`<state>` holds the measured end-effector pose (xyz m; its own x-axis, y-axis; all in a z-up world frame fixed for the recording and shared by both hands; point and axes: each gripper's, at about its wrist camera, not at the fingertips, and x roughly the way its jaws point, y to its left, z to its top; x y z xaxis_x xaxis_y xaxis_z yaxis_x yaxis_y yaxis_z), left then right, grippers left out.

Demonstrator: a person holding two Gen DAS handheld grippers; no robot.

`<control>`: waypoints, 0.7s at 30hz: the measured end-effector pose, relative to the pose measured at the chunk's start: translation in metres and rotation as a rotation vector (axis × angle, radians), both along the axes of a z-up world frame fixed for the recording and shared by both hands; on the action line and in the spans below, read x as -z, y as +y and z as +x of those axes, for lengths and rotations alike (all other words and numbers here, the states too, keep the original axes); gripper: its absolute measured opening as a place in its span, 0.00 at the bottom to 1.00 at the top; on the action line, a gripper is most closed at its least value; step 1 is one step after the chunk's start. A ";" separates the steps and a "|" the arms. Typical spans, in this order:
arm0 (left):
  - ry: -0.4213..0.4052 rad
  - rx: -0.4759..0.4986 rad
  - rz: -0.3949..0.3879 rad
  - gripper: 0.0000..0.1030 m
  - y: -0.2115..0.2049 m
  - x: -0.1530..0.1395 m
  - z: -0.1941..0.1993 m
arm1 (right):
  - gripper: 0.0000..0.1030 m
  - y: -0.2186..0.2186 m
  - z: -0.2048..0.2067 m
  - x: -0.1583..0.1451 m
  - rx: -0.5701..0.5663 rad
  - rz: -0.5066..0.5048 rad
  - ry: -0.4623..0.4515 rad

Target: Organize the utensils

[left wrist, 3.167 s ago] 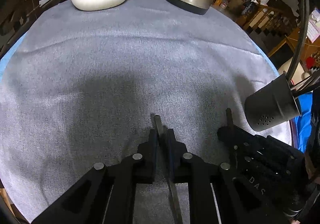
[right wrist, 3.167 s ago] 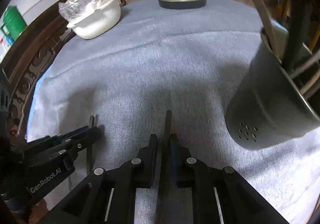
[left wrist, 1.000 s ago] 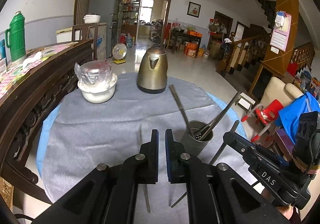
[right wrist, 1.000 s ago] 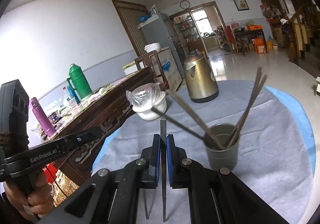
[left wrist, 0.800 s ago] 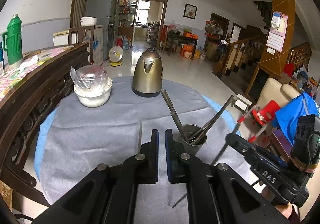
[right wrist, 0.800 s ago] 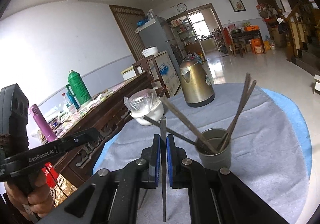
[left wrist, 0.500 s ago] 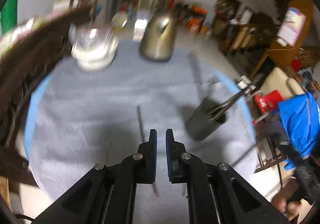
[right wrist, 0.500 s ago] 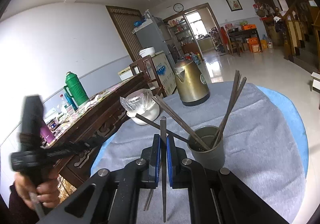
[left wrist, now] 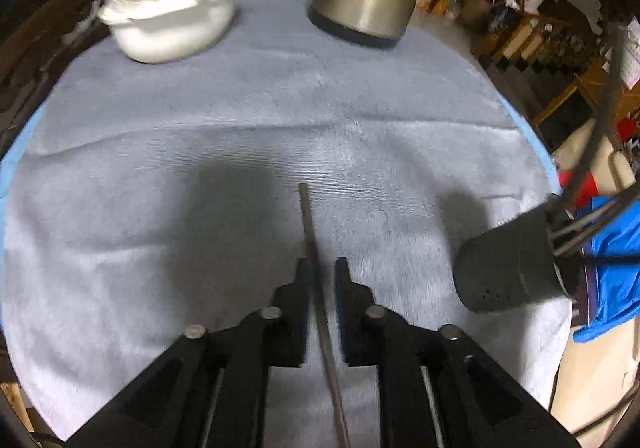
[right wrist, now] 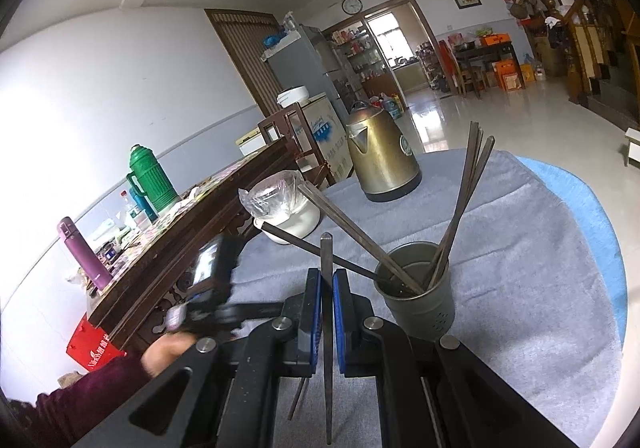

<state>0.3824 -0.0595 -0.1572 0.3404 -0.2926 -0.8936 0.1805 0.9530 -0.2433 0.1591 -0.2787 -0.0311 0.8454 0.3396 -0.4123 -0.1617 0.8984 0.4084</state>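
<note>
Right gripper (right wrist: 327, 290) pinching an upright chopstick (right wrist: 326, 260), raised short of holder (right wrist: 418, 308) already stocked with several; left gripper (left wrist: 321, 276) slightly parted astride a loose chopstick (left wrist: 310, 224) on cloth (left wrist: 160, 151); two chopsticks outstanding.

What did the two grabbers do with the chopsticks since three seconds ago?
The left gripper let its chopstick go about a second ago, and has now dipped back down over it, fingers either side, slightly apart. The right gripper lifted up high, still clamping its own chopstick. The holder, kettle and bowl stayed put.
</note>
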 end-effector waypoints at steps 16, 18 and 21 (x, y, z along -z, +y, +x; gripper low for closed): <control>0.072 0.013 0.044 0.05 -0.022 0.027 0.051 | 0.06 -0.018 0.013 0.014 0.017 0.048 0.051; 0.069 -0.010 0.033 0.05 -0.020 0.026 0.049 | 0.06 -0.018 0.013 0.014 0.018 0.046 0.050; 0.041 -0.041 -0.004 0.05 -0.012 0.017 0.036 | 0.06 -0.017 0.010 0.012 0.021 0.047 0.049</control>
<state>0.4187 -0.0710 -0.1745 0.3152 -0.2826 -0.9060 0.1314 0.9584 -0.2532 0.1696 -0.2960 -0.0435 0.8318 0.3421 -0.4371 -0.1222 0.8810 0.4570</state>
